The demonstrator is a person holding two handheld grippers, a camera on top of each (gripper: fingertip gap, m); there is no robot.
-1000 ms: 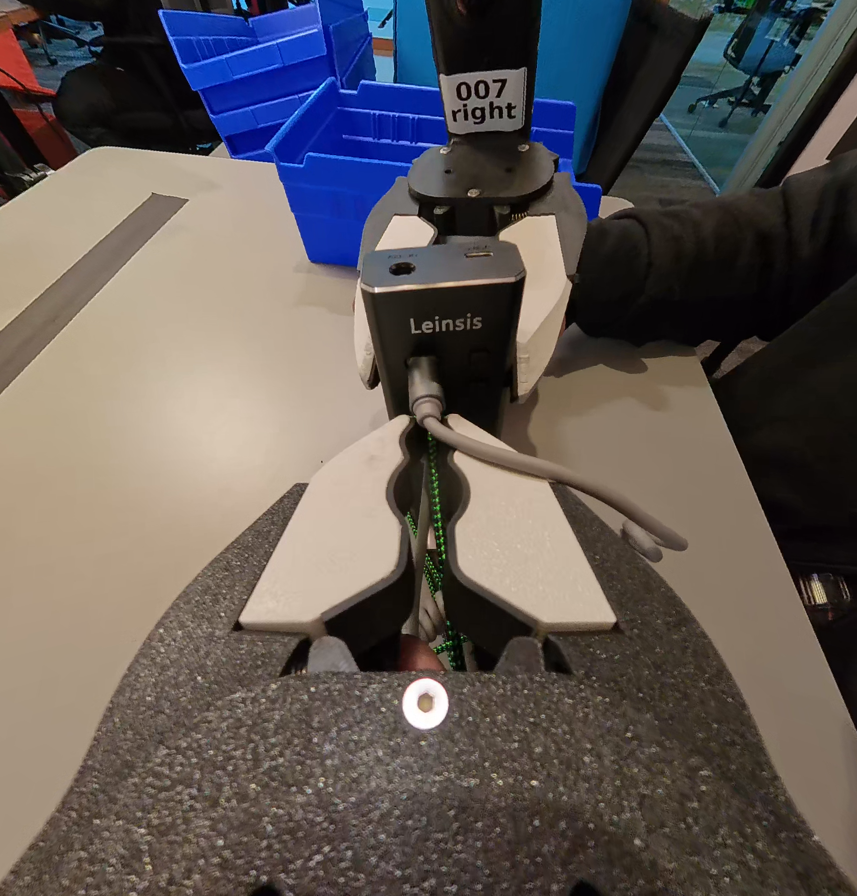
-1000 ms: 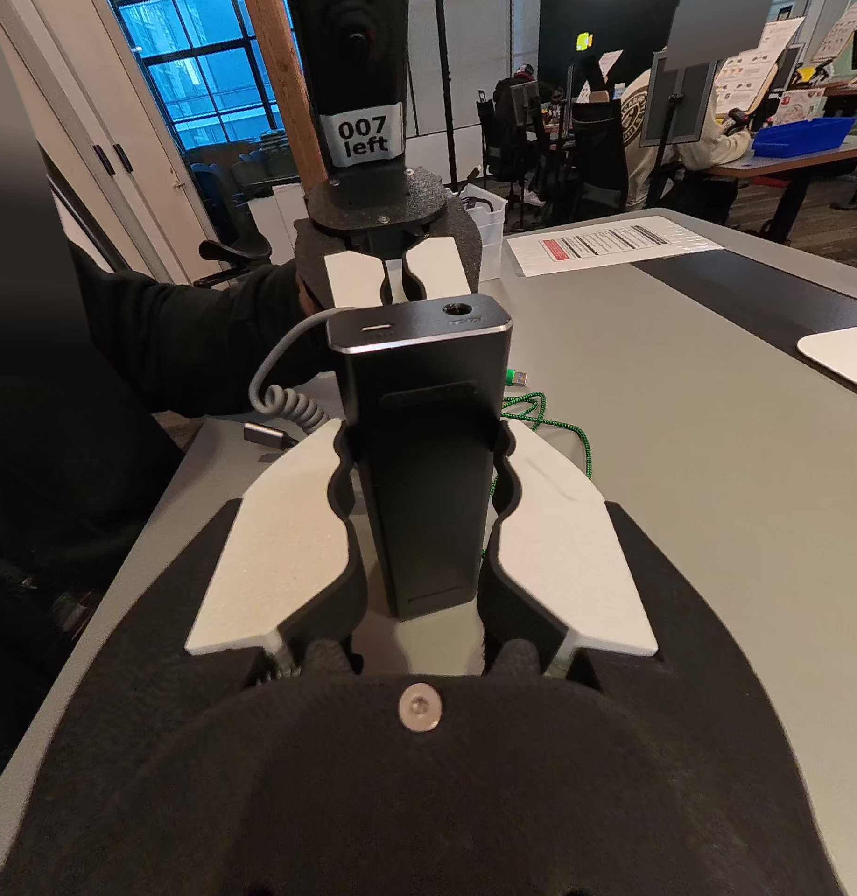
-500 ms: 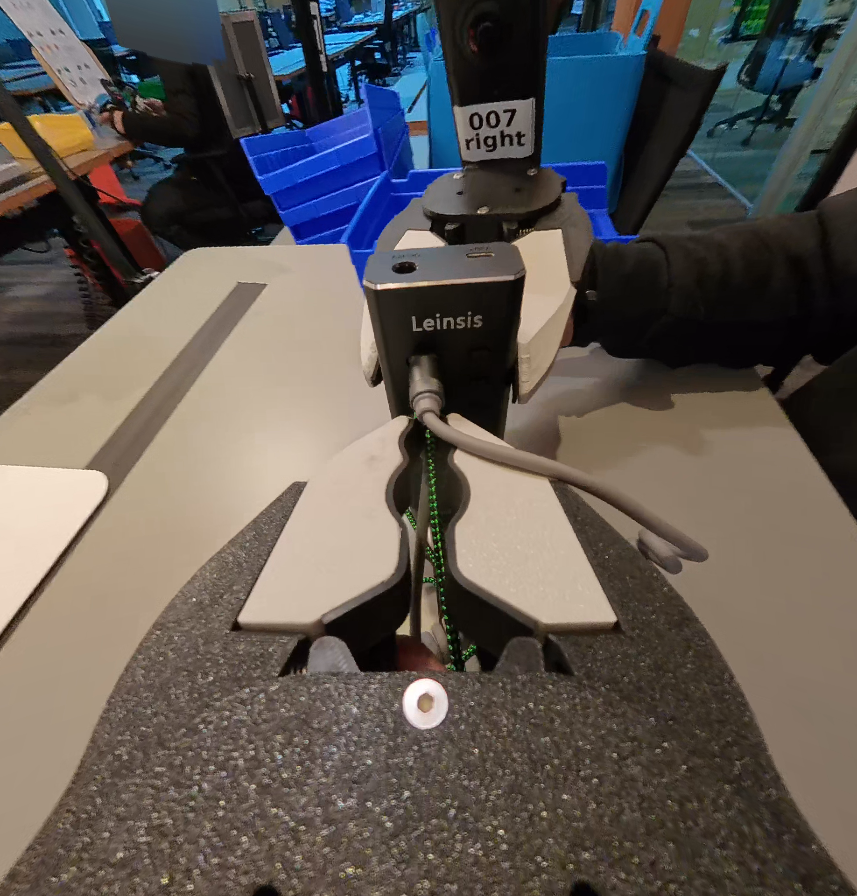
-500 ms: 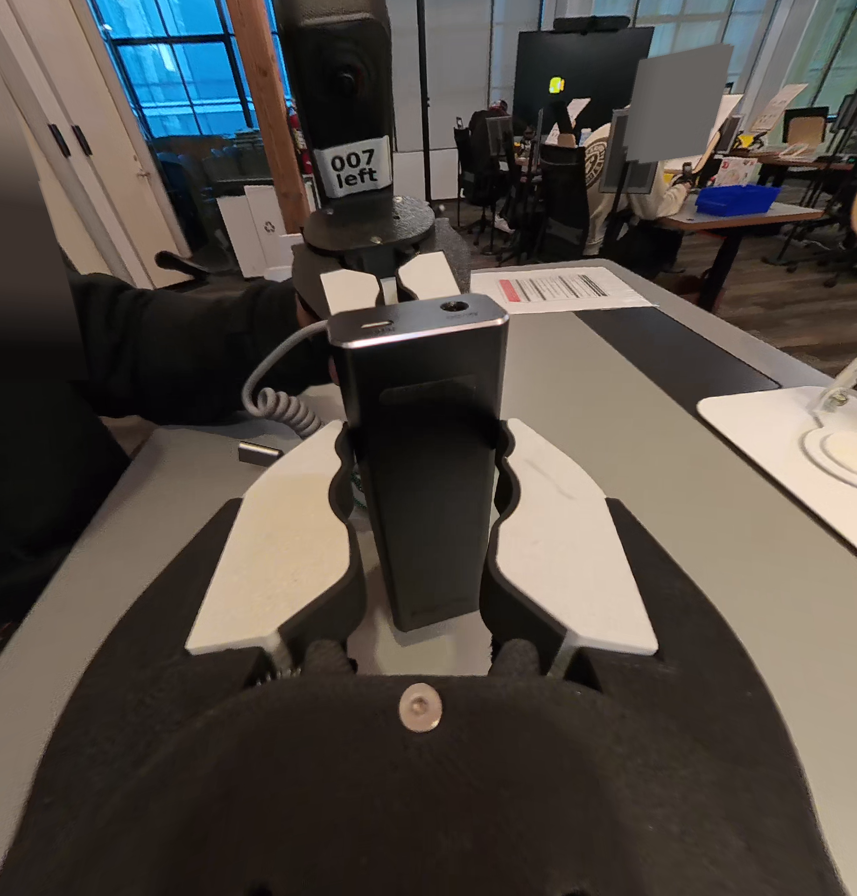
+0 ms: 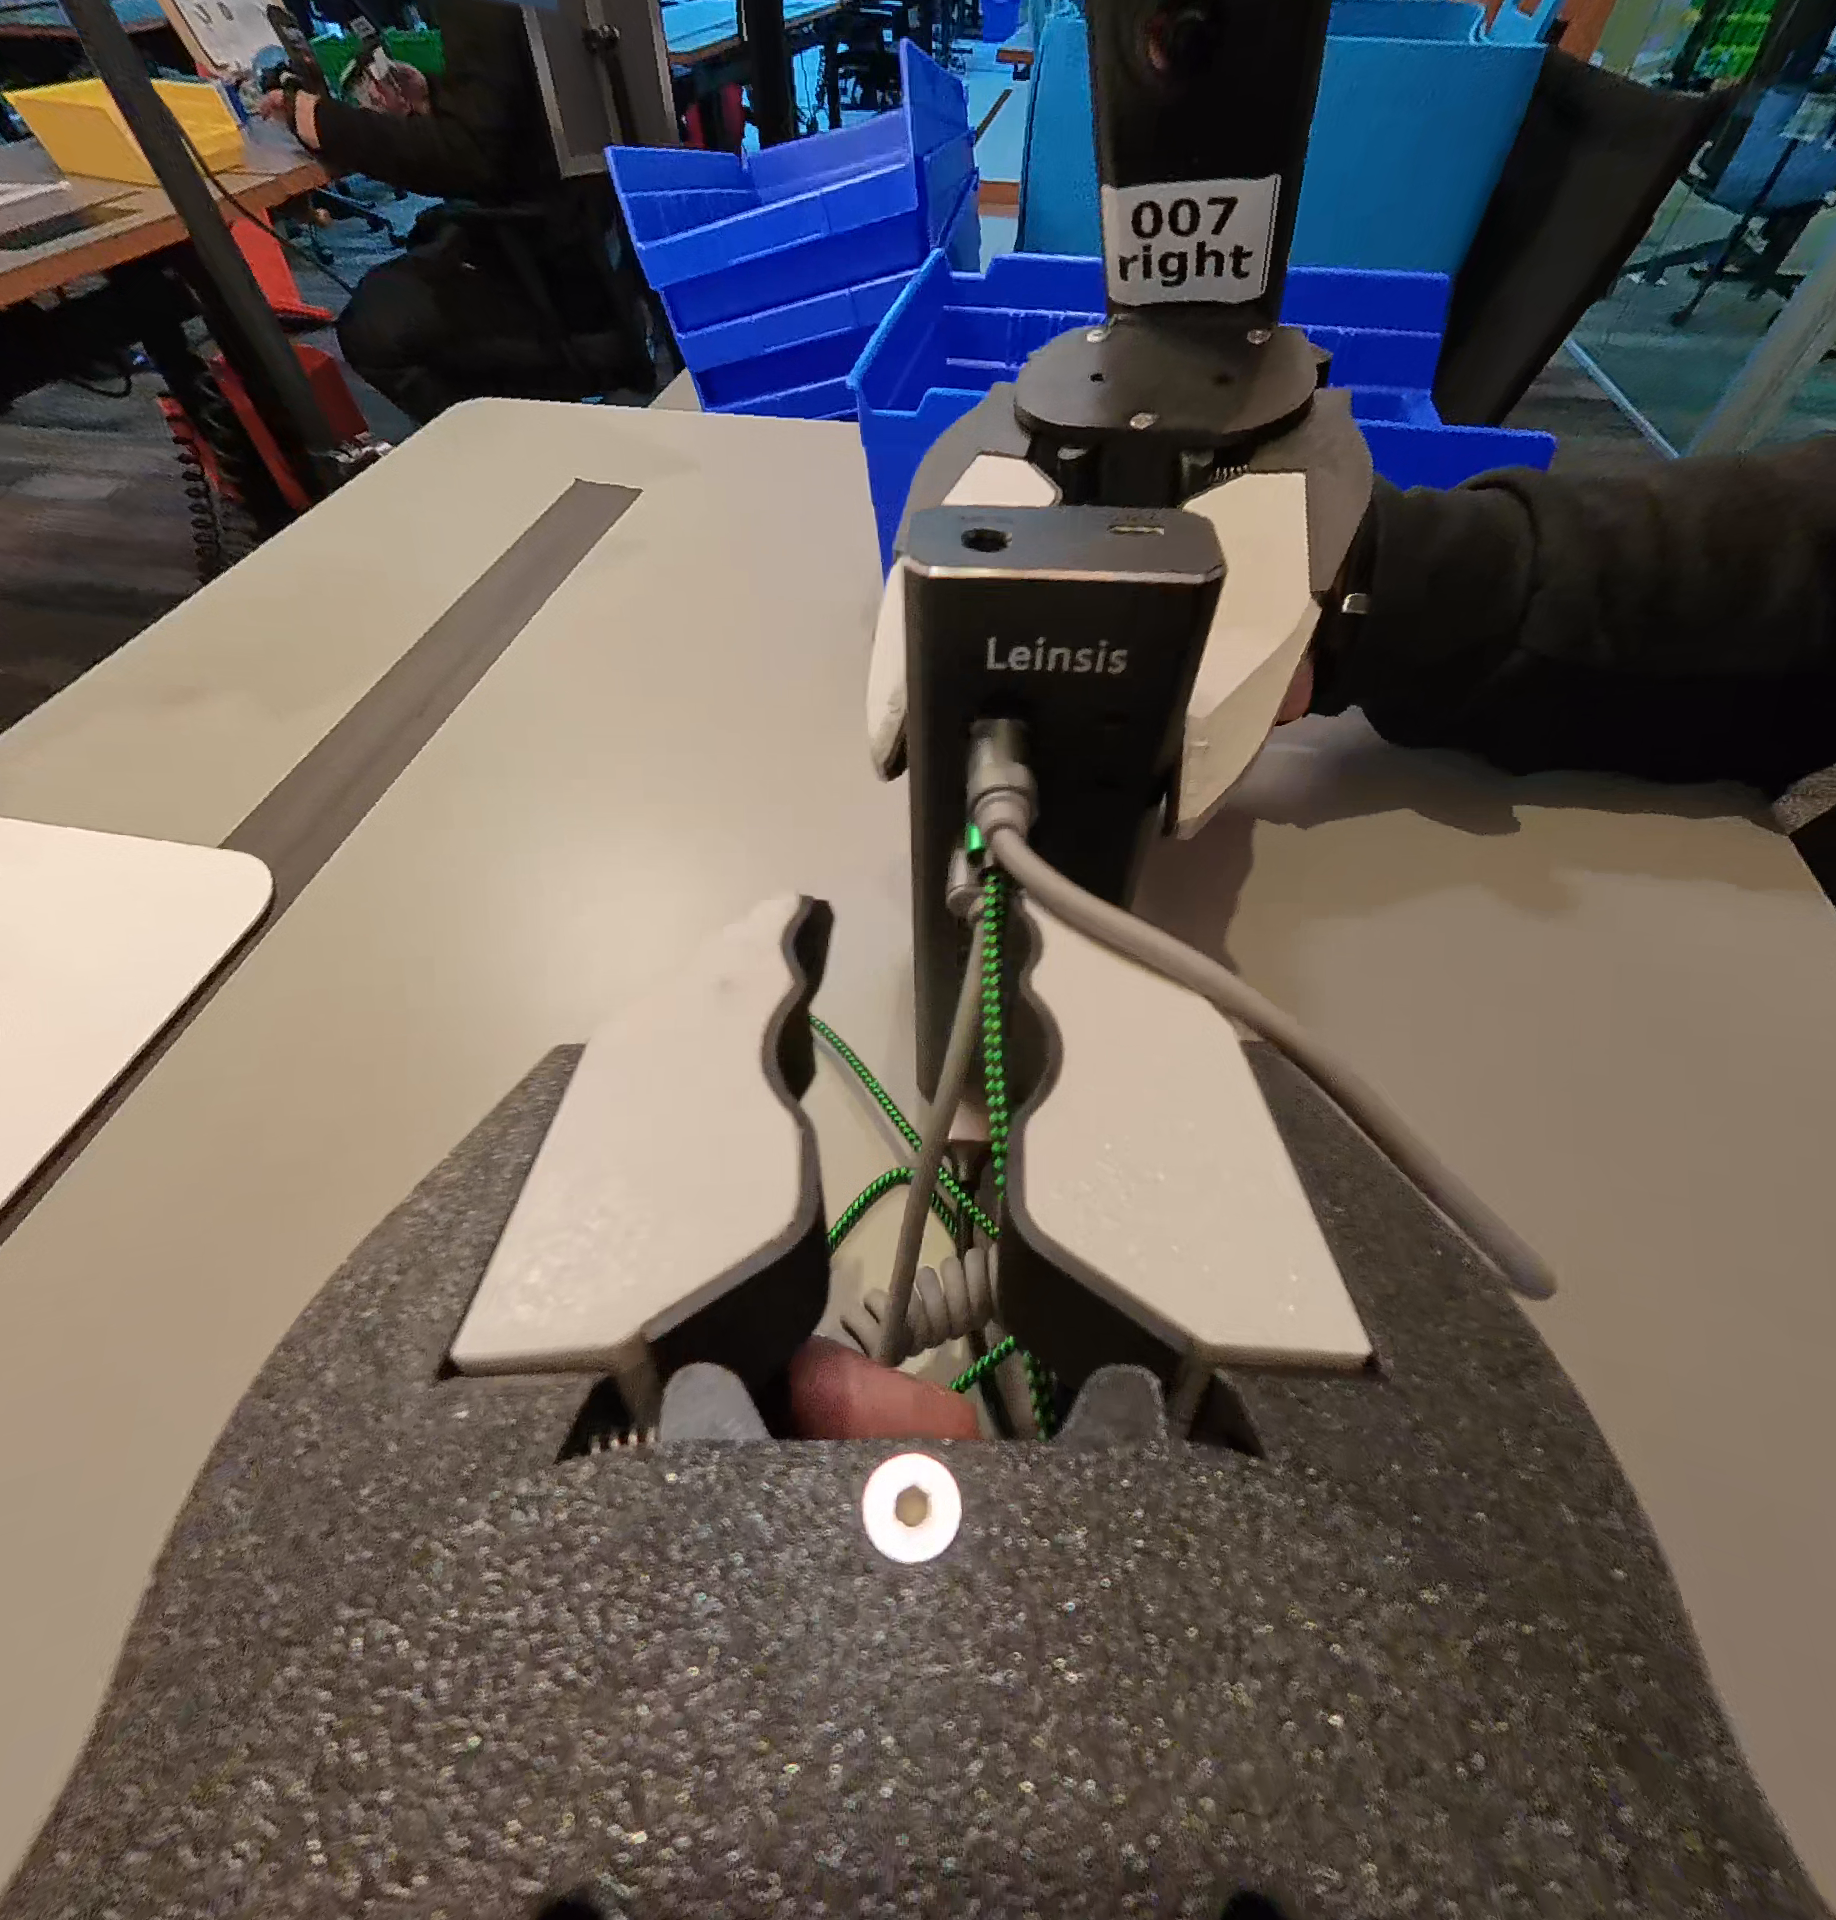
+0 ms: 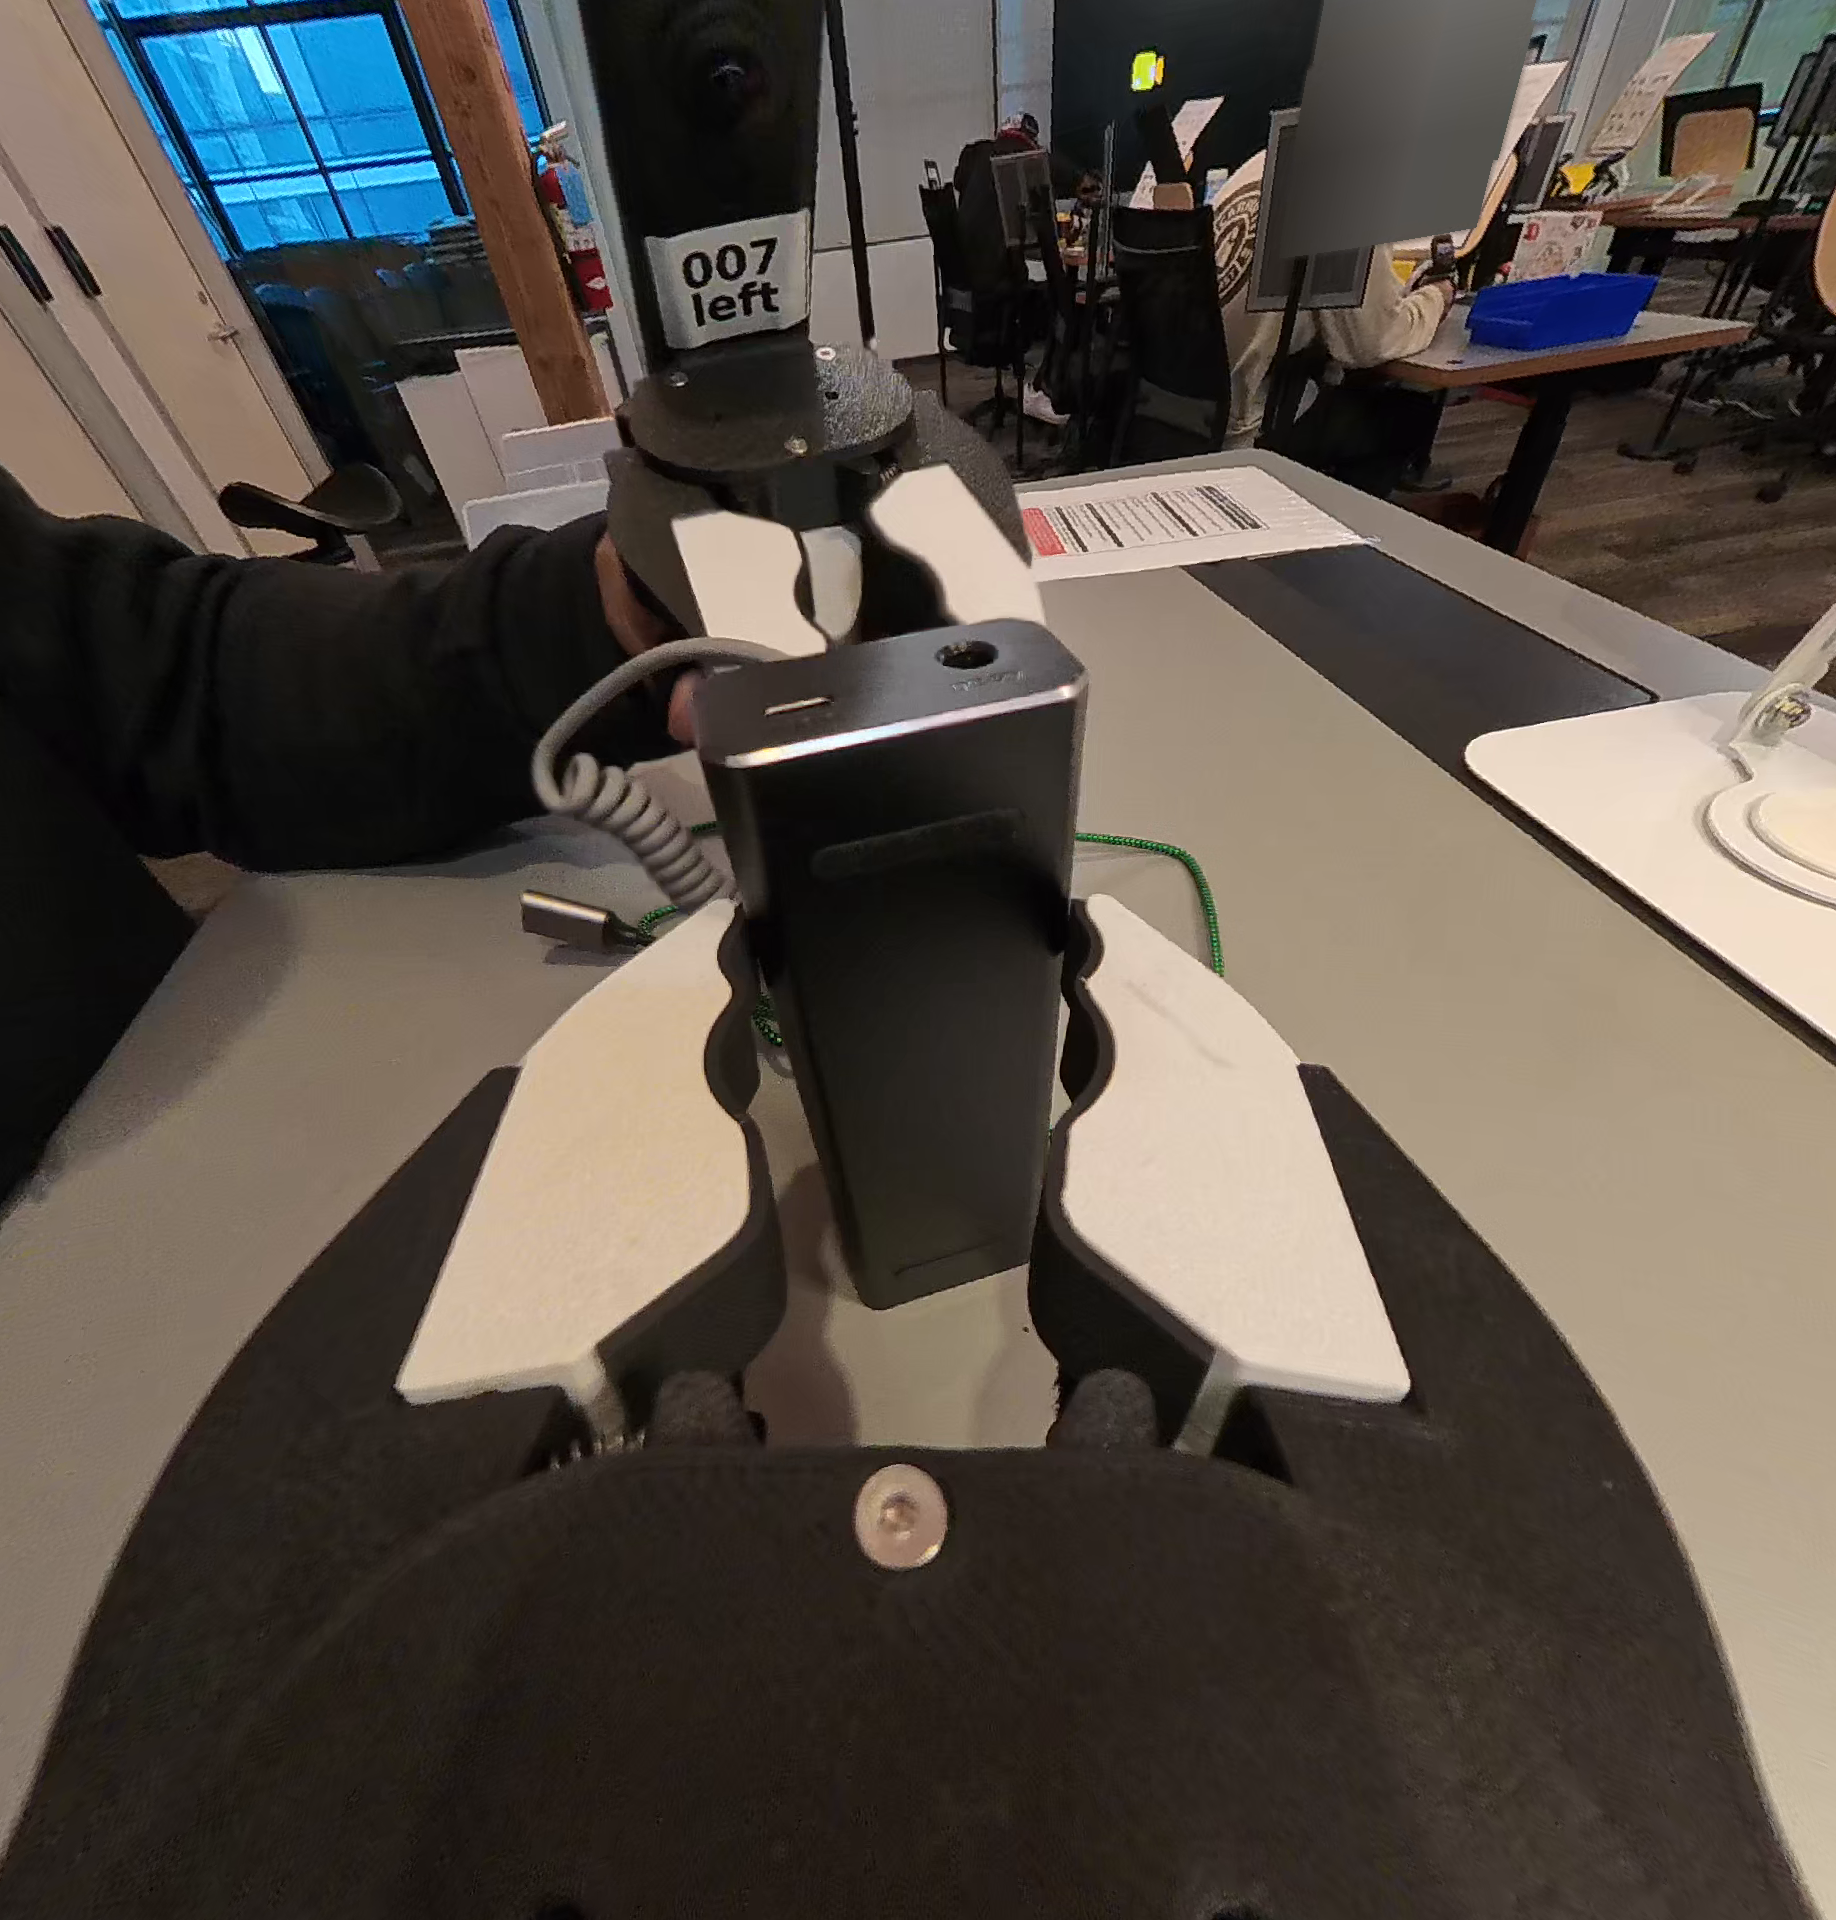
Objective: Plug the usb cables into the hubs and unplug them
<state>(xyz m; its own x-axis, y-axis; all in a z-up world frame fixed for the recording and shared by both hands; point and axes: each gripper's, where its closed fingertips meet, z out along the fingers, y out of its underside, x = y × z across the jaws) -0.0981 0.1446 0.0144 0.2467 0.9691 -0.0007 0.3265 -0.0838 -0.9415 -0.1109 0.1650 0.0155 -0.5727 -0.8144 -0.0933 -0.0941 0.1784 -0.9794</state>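
Observation:
A dark upright USB hub [image 5: 1049,665] stands on the grey table [image 5: 581,831], held at its sides by my right gripper [image 6: 909,925], which is shut on it. A grey cable [image 5: 1153,956] is plugged into the hub's front face. A green braided cable [image 5: 989,997] runs up to the face just below it, with its plug end against the hub. My left gripper [image 5: 919,925] is open in front of the hub, with both cables running between its fingers. It also shows behind the hub in the right wrist view [image 6: 852,571].
Blue bins [image 5: 997,343] stand behind the hub at the table's far edge. A white pad [image 5: 83,966] lies at the left, with a dark strip [image 5: 426,665] beside it. A loose grey plug [image 6: 571,920] and a printed sheet [image 6: 1153,520] lie on the table. My two grippers' fingertips are within a few centimetres of each other.
My left gripper has opened and let go of the cables it was pinching. The right gripper still holds the hub upright.

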